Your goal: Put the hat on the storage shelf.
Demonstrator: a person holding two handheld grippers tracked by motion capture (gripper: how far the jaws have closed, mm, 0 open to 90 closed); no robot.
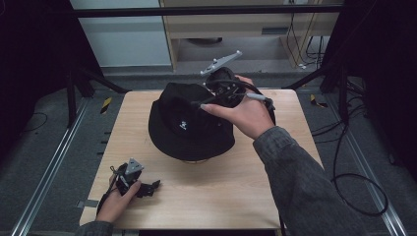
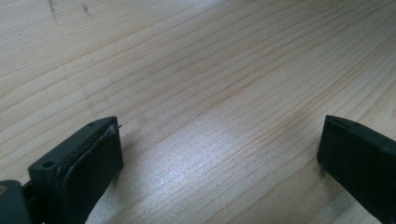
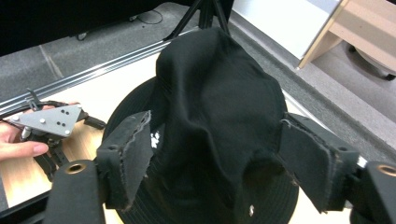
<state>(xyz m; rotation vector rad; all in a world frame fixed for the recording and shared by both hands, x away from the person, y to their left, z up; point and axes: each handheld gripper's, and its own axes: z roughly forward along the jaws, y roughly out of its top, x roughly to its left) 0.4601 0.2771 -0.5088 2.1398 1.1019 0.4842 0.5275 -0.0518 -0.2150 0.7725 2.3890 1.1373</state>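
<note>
I've got a black hat (image 1: 189,125) sitting near the middle of the wooden table (image 1: 221,196), brim flat on the boards, crown rising and rumpled, a small white mark on its front. My right hand (image 1: 246,113) reaches over the far right side of it, holding the right gripper (image 1: 223,91) just above the crown's far edge, the grey three-cornered plate (image 1: 221,61) sticking up behind.

Looking along that gripper, my right gripper (image 3: 215,158) has its jaws spread wide, one on either side of the crown of the hat (image 3: 219,121). The fabric bulges up between them in soft folds. The pads (image 3: 133,154) look close to the cloth, frayed at their edges, but I can't tell whether they actually press on it; nothing is pinched yet. Past the hat, at the left of this view, I see my other hand (image 3: 16,140) with its plate and gripper down on the table.

Over at the near left corner, my left hand (image 1: 118,199) rests on the table holding the left gripper (image 1: 147,188), well apart from the hat. Along its jaws, my left gripper (image 2: 217,154) is wide open, with bare wood grain of the table (image 2: 210,70) between the two black pads (image 2: 88,172), gripping nothing.
</note>
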